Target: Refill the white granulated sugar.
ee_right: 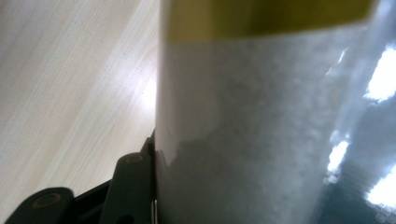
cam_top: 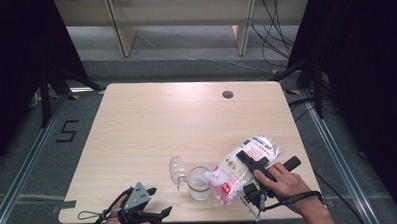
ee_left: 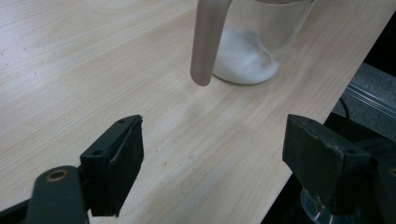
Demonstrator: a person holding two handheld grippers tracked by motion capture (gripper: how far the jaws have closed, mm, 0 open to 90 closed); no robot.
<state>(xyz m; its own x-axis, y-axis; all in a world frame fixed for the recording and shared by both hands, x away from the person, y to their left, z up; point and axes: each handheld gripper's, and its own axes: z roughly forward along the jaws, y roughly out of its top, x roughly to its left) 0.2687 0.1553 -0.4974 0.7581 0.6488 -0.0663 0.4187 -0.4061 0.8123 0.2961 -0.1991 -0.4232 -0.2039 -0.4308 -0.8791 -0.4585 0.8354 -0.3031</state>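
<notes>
The left gripper's (cam_top: 157,213) fingers (ee_left: 114,161) stand apart over the near edge of the surface (cam_top: 152,123), empty. Just right of them the lid (cam_top: 176,170) lies beside the glass jar (cam_top: 199,182), which holds some white powder. Further right, the right gripper's (cam_top: 251,162) fingers (ee_right: 133,186) are clamped on the plastic bag (cam_top: 243,168), tipped mouth-down over the jar. The bag looks soft, slick and shifting; a grip across its middle seems best. The jar is fragile. Beyond the pale wooden surface are grey floor, shelving and cables.
</notes>
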